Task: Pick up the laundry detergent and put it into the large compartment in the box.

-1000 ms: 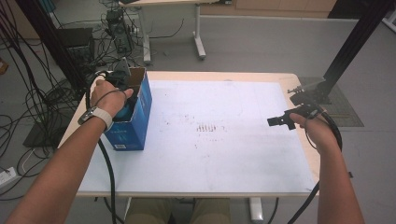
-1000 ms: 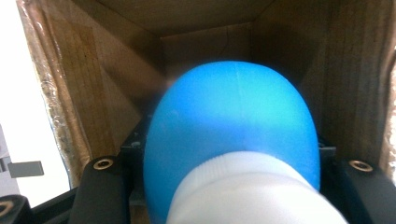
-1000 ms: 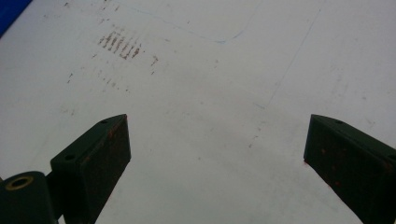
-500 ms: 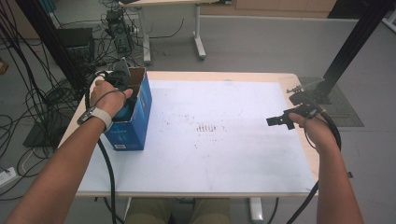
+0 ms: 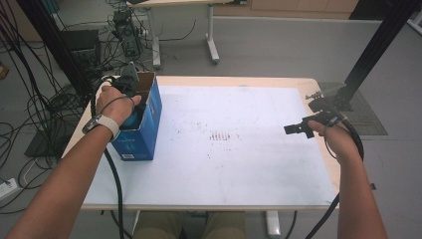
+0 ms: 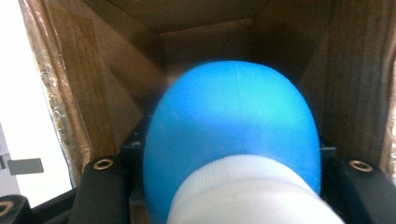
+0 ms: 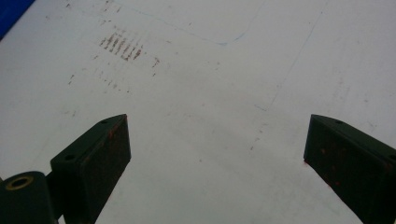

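A: Where was the round blue plastic bottle with the white ribbed cap (image 6: 233,135)?

B: It was inside the open blue cardboard box (image 5: 149,117), which stood at the left edge of the white-covered table (image 5: 239,169). In the left gripper view the brown inner walls of the box were close on both sides of the bottle, so there was little free room around it.

A: And the left gripper (image 6: 224,186)?

B: Its jaws were pinching the bottle near the cap. In the high view the left hand (image 5: 117,102) was over the box opening, and the blue object showed under the hand, but it was partly covered, so I cannot say how deep the bottle sat.

A: What about the other side?

B: The right gripper (image 7: 217,154) was near the right edge of the table, held by the right hand (image 5: 338,137). Its jaws were spread wide, with nothing between them, above bare white surface.

A: Was there room between the two grippers?

B: Yes. They were well apart, and the whole middle of the table was open, with only small brown marks (image 5: 219,135) on the sheet.
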The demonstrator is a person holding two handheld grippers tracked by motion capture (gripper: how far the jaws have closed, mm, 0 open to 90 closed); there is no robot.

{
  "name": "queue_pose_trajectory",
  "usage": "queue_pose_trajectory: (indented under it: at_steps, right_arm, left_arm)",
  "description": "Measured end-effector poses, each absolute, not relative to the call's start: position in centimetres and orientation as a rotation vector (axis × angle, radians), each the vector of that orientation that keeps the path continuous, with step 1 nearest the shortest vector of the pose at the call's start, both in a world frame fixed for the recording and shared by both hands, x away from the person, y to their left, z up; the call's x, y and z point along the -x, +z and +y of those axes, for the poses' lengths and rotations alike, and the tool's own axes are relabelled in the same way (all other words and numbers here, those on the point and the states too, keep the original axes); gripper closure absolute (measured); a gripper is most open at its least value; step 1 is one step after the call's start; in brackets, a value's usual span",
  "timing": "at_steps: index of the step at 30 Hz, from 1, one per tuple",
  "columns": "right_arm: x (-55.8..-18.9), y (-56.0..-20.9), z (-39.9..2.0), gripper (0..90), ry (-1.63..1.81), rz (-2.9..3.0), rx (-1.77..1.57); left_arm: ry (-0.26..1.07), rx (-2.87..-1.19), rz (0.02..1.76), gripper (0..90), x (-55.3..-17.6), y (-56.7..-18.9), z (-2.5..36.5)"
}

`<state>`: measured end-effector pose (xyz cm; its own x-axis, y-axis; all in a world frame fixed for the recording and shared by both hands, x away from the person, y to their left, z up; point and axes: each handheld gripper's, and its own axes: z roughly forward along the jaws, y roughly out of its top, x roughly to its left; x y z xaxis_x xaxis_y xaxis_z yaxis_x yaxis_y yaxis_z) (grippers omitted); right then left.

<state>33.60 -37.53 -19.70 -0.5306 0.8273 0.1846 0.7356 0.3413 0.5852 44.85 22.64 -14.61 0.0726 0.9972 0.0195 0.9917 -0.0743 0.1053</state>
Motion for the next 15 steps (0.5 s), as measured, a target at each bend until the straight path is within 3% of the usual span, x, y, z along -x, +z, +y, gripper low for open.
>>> queue_pose_trajectory:
  at_steps: [15]
  right_arm:
    - [-33.54, -19.87, -37.68, 7.1, 0.951, 2.450, -1.442]
  left_arm:
    - [0.132, -2.258, 2.094, 38.8, -44.91, -14.62, 22.50]
